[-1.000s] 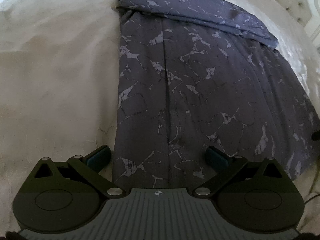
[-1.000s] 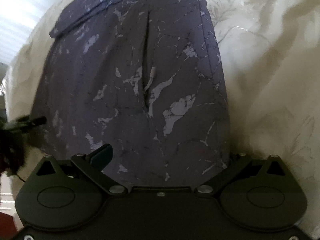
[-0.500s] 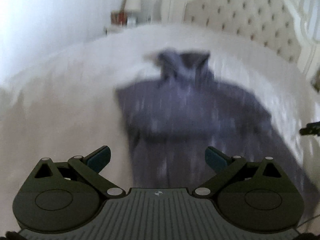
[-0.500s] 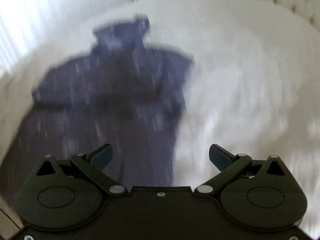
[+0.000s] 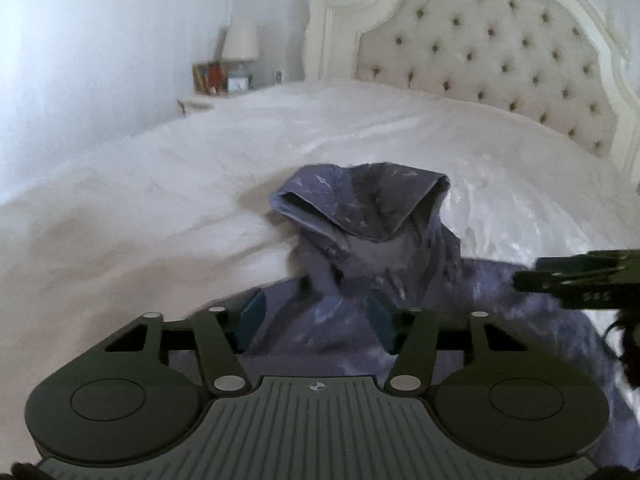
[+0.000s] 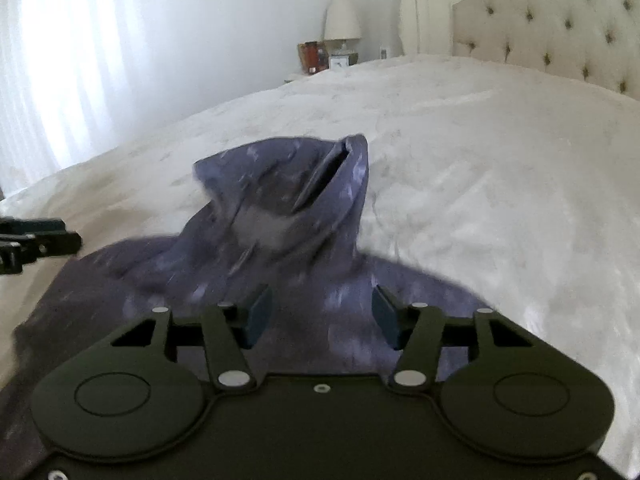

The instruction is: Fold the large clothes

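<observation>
I've swung both grippers up from the hem toward the hood [image 5: 360, 208] at 12 o'clock, left gripper [image 5: 316, 320] and right gripper [image 6: 320, 316] jaws spread and empty, so folding the hoodie [image 6: 352, 292] on the bed [image 5: 160, 184] comes next.

Dim, soft daylight from curtain [image 6: 60, 60] at far left; fisheye-bent edges; motion-smeared hoodie [image 6: 280, 216] ahead; faint shadow beside it.

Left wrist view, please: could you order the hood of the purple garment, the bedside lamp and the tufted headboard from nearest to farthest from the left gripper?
1. The hood is nearest to the left gripper, standing up on the bed just ahead of its open fingers.
2. The tufted headboard is far back on the right.
3. The bedside lamp is at the back left, past the bed's far corner; it ranks close to the headboard.
</observation>
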`<act>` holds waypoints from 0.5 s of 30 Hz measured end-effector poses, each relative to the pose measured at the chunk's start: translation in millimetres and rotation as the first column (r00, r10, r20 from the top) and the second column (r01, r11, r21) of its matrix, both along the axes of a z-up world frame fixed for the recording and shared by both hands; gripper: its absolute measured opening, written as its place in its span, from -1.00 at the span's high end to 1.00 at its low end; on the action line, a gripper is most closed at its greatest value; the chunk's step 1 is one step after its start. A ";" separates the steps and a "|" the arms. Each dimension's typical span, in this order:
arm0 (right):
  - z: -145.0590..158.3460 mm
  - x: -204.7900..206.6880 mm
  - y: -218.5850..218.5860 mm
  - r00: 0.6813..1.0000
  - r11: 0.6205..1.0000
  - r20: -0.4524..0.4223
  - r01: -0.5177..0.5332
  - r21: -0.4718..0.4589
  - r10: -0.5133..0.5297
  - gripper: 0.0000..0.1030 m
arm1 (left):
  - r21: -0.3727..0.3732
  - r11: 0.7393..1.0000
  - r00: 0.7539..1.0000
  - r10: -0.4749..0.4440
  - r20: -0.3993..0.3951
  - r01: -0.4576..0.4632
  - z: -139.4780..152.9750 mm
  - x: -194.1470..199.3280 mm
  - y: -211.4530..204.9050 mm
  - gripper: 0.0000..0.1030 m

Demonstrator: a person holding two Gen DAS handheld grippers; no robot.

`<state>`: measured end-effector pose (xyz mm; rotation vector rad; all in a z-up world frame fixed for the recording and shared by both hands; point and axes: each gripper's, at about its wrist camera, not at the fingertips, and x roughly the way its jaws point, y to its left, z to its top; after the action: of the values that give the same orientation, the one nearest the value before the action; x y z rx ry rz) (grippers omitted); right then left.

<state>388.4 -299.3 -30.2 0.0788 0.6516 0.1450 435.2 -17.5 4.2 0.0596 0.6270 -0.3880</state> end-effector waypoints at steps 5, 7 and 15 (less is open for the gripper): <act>-11.0 55.9 4.8 0.999 1.000 0.036 -0.003 -0.001 0.003 -0.23 | 0.009 0.998 0.996 0.062 -0.058 -0.062 -23.0 55.3 -14.1 -0.05; -14.0 71.5 8.3 0.999 1.000 0.038 -0.006 -0.014 0.006 -0.28 | 0.001 0.997 0.996 0.073 -0.059 -0.073 -28.7 72.4 -17.6 -0.05; -27.0 118.6 7.8 0.999 0.999 0.022 0.037 -0.031 -0.036 -0.04 | 0.047 0.994 0.995 0.097 -0.021 -0.096 -39.7 110.5 -35.5 -0.06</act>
<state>507.0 -291.5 -57.2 0.0587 0.6307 0.1002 545.7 -53.0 -35.4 0.0682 0.6596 -0.2811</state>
